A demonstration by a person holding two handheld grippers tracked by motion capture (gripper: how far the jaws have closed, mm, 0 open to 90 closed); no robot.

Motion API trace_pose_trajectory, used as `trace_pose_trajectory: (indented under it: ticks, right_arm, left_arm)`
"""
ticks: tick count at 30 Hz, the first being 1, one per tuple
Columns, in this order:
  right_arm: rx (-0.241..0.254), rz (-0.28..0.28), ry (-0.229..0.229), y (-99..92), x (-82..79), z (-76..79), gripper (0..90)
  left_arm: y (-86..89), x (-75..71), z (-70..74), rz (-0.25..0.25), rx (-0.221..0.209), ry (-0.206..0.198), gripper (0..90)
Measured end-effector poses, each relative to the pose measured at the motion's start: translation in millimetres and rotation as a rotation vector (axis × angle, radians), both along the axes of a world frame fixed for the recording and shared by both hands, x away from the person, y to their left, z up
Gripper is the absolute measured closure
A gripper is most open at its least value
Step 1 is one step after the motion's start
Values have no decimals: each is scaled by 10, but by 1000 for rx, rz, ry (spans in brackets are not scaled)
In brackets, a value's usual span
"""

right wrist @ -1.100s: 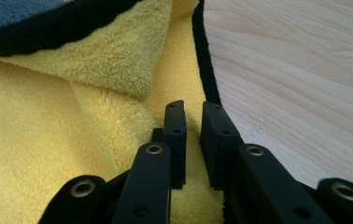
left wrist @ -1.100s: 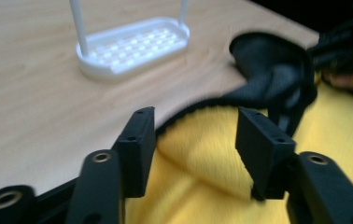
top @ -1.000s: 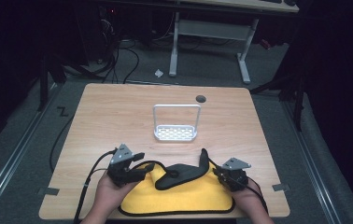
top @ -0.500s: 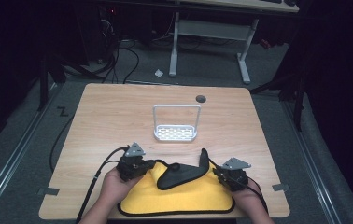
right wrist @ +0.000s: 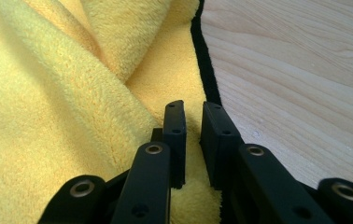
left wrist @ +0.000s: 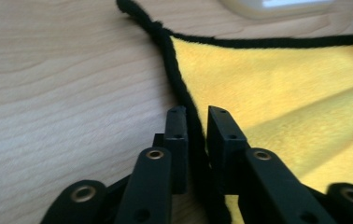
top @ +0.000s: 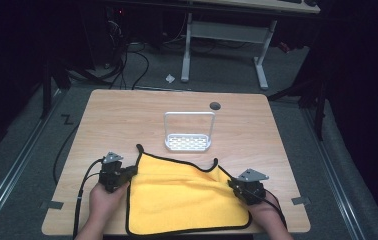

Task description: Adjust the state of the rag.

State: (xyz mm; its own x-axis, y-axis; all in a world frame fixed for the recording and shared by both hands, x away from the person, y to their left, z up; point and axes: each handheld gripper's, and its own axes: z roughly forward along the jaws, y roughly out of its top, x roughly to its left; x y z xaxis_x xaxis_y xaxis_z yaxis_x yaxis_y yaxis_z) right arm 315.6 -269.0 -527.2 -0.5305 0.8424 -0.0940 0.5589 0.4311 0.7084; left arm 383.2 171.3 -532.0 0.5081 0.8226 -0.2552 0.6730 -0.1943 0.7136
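Your cloth [top: 182, 195] lies spread on the worktop [top: 127, 115]; both grippers, left [top: 127, 174] and right [top: 233, 185], clench its edges. Smoothing likely remains.

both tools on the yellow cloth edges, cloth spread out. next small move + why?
Probably ease both tools open and let go. The yellow cloth lies nearly flat on the table, in front of the white rack. The left tool pinches its black-trimmed left edge, the right tool its right edge; only small folds remain near the right tool. That suggests the spreading is done.
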Motion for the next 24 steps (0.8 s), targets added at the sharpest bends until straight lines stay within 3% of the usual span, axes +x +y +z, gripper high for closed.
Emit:
trace_pose_trajectory:
  ticks: [5, 7, 8, 10, 12, 15, 18, 19, 20, 22, 23, 24]
  right_arm:
    - [-3, 1, -4, 2, 0, 0, 806]
    - [-2, 0, 0, 4, -1, 8, 779]
    - [-1, 6, -9, 8, -3, 19, 760]
    - [-4, 7, -24, 14, -4, 41, 739]
    - [15, -10, -57, 37, 57, 131, 704]
    - [18, -23, -64, 72, 151, 182, 689]
    - [24, -30, -29, 114, 360, 188, 662]
    - [39, -28, 15, 143, 493, 150, 617]
    - [39, -28, 15, 143, 493, 150, 617]
    - [37, -17, 67, 196, 578, 93, 578]
    - [19, -9, 73, 228, 595, 65, 573]
    - [17, -1, 74, 260, 606, 44, 599]
  left_arm:
    - [29, -92, 71, 41, 23, -43, 674]
    - [-23, -169, 124, 11, 20, -57, 675]
    - [-135, -241, 143, -39, 49, -62, 679]
    - [-193, -274, 145, -63, 52, -59, 684]
    - [-293, -336, 144, -102, 34, -45, 684]
    - [-416, -444, 149, -155, 34, -42, 678]
    - [-484, -512, 129, -190, 44, -32, 660]
    - [-499, -526, 116, -196, 58, -32, 658]
    - [-510, -535, 105, -198, 61, -29, 658]
    - [-514, -546, 105, -203, 61, -31, 648]
    - [-511, -554, 120, -199, 67, -38, 644]
    - [-506, -589, 171, -186, 62, -75, 630]
